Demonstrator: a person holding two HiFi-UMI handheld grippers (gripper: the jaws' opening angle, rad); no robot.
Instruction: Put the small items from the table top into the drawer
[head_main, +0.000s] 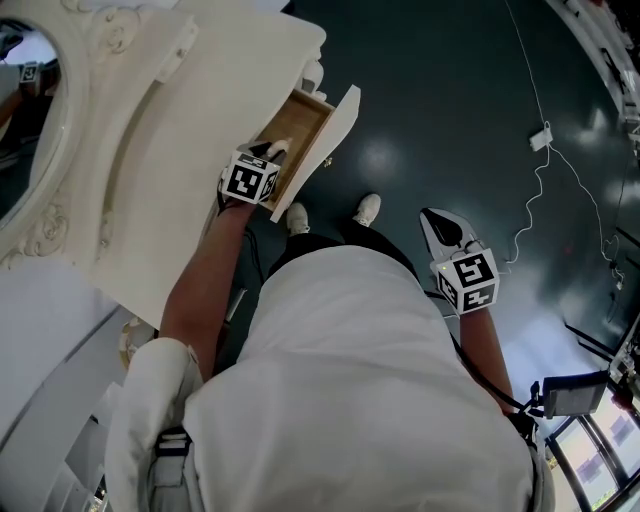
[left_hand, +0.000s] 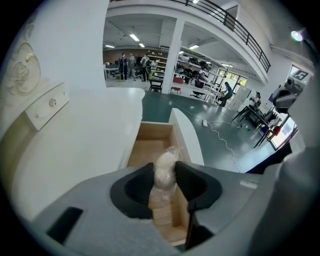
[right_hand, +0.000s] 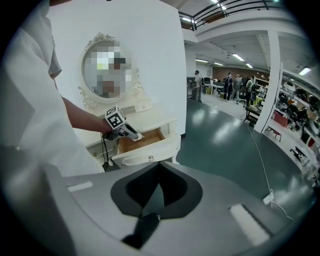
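Pale, lumpy little item (left_hand: 166, 161) in crinkly clear wrap, standing upright, pinched between the left tongs (left_hand: 165, 176). It hangs right over the open drawer (left_hand: 148, 146), nearer the front panel. The drawer is pulled well out, showing a bare light-wood floor, wooden sides and a curved cream front.

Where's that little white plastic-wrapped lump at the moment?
In the left gripper view, the plastic-wrapped lump sits pinched between the jaws of the left gripper, held over the open wooden drawer of the white dressing table.
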